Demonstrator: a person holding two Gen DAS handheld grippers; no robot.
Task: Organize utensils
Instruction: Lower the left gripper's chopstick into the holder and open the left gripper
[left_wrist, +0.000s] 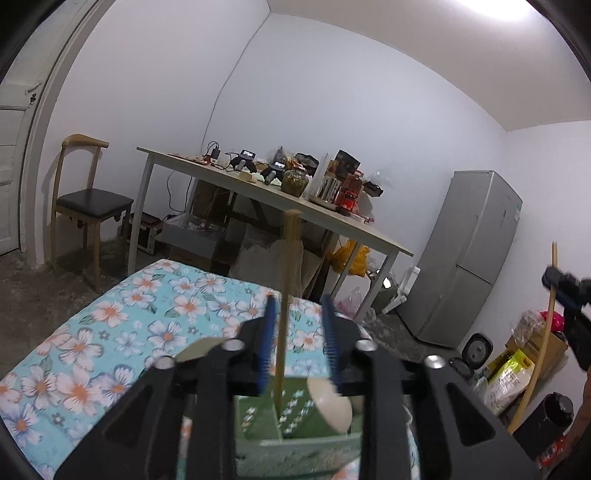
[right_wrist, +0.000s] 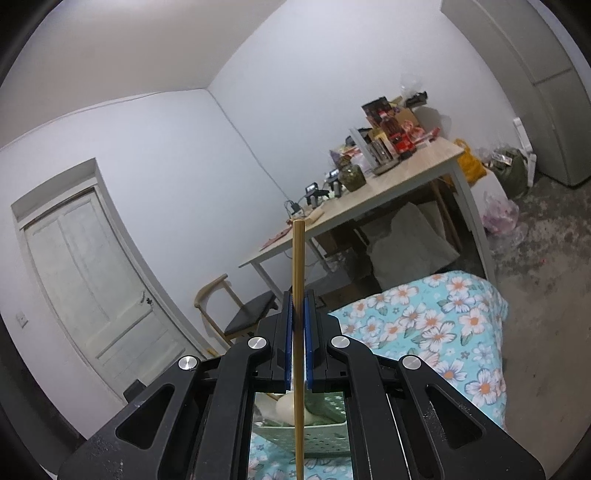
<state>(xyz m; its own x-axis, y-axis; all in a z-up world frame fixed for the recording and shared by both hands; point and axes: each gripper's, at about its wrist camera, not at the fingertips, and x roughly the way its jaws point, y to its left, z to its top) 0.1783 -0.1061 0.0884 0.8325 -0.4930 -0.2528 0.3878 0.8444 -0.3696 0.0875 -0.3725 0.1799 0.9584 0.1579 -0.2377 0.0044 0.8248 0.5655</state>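
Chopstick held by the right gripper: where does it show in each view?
Left wrist: the chopstick is at the far right edge, slanting, clamped by the right gripper.
Right wrist: it is dead centre and upright, pinched between the shut jaws.
Shared landmark: the cluttered table against the white wall.

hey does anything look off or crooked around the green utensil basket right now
Nothing looks spilled or broken. One chopstick stands upright in the green basket between the left gripper's open pads, untouched. The right gripper is clamped on another chopstick.
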